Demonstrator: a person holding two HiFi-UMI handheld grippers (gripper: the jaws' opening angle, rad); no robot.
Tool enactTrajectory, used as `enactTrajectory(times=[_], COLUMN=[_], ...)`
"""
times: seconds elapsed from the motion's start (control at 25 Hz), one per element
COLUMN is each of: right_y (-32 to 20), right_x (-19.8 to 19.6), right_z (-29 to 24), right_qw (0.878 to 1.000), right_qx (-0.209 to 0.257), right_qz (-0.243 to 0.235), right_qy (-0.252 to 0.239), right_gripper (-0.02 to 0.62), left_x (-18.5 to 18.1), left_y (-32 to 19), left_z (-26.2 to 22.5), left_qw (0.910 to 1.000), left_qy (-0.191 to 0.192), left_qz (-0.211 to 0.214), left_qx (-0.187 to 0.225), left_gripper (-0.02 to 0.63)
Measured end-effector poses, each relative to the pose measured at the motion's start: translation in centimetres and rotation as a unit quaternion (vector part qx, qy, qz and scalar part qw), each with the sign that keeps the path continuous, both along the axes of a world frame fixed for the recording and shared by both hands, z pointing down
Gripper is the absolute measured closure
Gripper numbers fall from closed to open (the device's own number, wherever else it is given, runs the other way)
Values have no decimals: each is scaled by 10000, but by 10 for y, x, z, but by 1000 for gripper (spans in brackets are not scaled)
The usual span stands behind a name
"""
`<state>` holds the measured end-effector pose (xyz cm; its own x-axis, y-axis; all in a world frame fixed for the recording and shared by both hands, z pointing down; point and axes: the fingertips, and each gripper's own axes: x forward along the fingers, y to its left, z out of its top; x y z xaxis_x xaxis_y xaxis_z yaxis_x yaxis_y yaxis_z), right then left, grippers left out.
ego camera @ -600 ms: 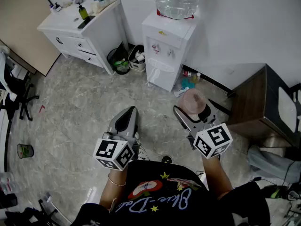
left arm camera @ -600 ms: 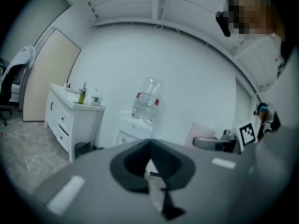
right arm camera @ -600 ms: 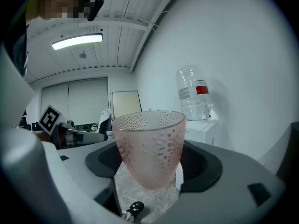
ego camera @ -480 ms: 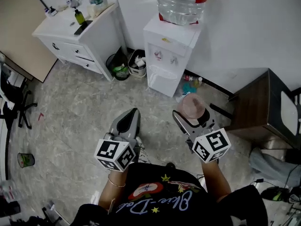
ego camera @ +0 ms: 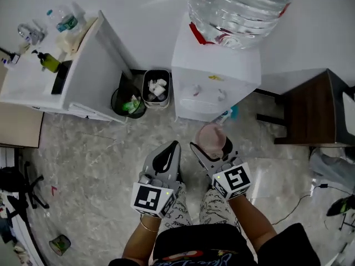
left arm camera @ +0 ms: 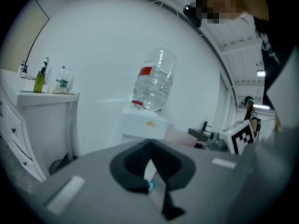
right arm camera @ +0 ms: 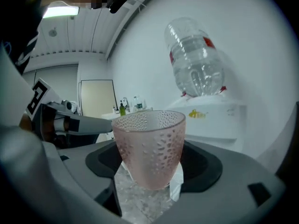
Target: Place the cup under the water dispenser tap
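Observation:
A pink dimpled cup [ego camera: 211,136] stands upright between the jaws of my right gripper [ego camera: 212,144], which is shut on it; in the right gripper view the cup [right arm camera: 149,148] fills the middle, gripped near its base. The white water dispenser [ego camera: 213,76] with its big clear bottle [ego camera: 244,7] is just ahead, its two taps [ego camera: 208,93] on the front face. The cup is a short way in front of the taps and apart from them. My left gripper [ego camera: 171,148] is beside the right one, shut with nothing in it [left arm camera: 154,171].
A white cabinet [ego camera: 83,87] with bottles on top stands at the left. Two waste bins [ego camera: 130,101] sit between the cabinet and the dispenser. At the right there is a dark brown table [ego camera: 310,107]. Cables [ego camera: 310,195] lie on the marble floor at the right.
Both grippers and the head view have moved forward, so the dispenser is much nearer. The cup stays gripped in the right gripper.

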<state>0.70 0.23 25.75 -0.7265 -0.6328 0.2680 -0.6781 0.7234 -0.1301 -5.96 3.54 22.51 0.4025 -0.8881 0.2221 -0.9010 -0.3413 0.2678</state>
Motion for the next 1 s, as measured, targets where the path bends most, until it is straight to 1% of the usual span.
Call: enactTrajectory(times=[0.08,0.12,0.2,0.32,0.4,0.48,0.56,0.68,0.76,0.88,1.0], right_y=[-20,-32,-57,-96,-118,-136,-150,-163,-167,-179,-187], right_x=[-18,-23,-23,-21,-24,-29,-30,-30,-30,-28,-25], right_z=[37,55,91,138,167,196,223,253,270,286,296], right_qw=[9999,9998,9987,9959,9943,9934,9924,9895,9887,9887,9874], right_qx=[-89,-99,-140,-99,-17,-17,-40,71,68,6,-51], right_qz=[-41,21,316,798,970,1046,1114,1214,1217,1251,1369], right_qy=[106,194,366,415,441,469,529,787,867,830,785], right_gripper=[249,249,249,249,249,249,249,249,249,249,249], left_x=[-8,-10,-14,-20,-26,-30,-31,-30,-28,-24,-25], left_y=[-23,-33,-50,-69,-72,-71,-65,-53,-45,-43,-43], left_z=[31,47,76,118,152,178,200,227,241,254,260], left_qw=[9998,9997,9997,9998,9999,9992,9982,9963,9945,9930,9930], left_qy=[-78,-95,-101,27,100,189,277,294,326,319,264], left_qz=[156,215,213,99,13,-42,-50,2,54,141,71], left_qx=[-59,-68,-34,156,-101,-351,-537,-808,-995,-1125,-1151], left_gripper=[612,612,612,612,612,612,612,612,612,612,612])
